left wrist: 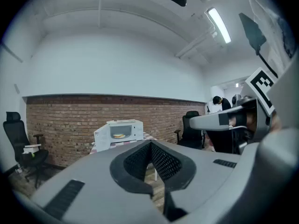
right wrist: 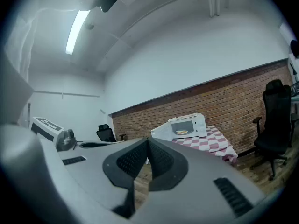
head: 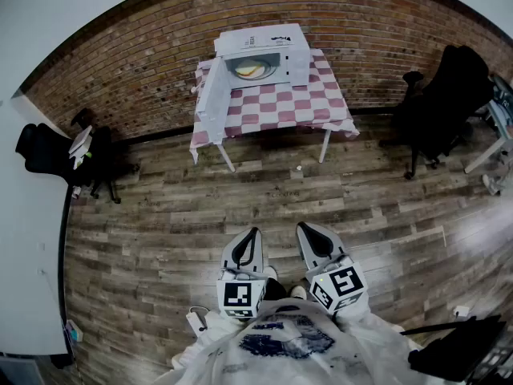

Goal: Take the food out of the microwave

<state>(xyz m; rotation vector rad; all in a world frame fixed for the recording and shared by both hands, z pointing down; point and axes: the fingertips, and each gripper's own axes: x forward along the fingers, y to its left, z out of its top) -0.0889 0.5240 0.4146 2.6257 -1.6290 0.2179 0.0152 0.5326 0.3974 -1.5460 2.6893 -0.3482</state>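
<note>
The food (head: 250,68) in the open microwave (head: 260,38) sits far off at 12 o'clock from the left gripper (head: 253,235) and right gripper (head: 307,229), both with fingers together, empty.

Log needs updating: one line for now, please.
microwave: door open, food inside | left gripper: shut, empty | right gripper: shut, empty | far from microwave

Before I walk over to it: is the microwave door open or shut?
Open. The microwave door stands swung out at its left, and the food inside shows.

Dim, bluish room — ceiling strip light (left wrist: 218,24) glares (fisheye edges bend, corners vignette dark).
</note>
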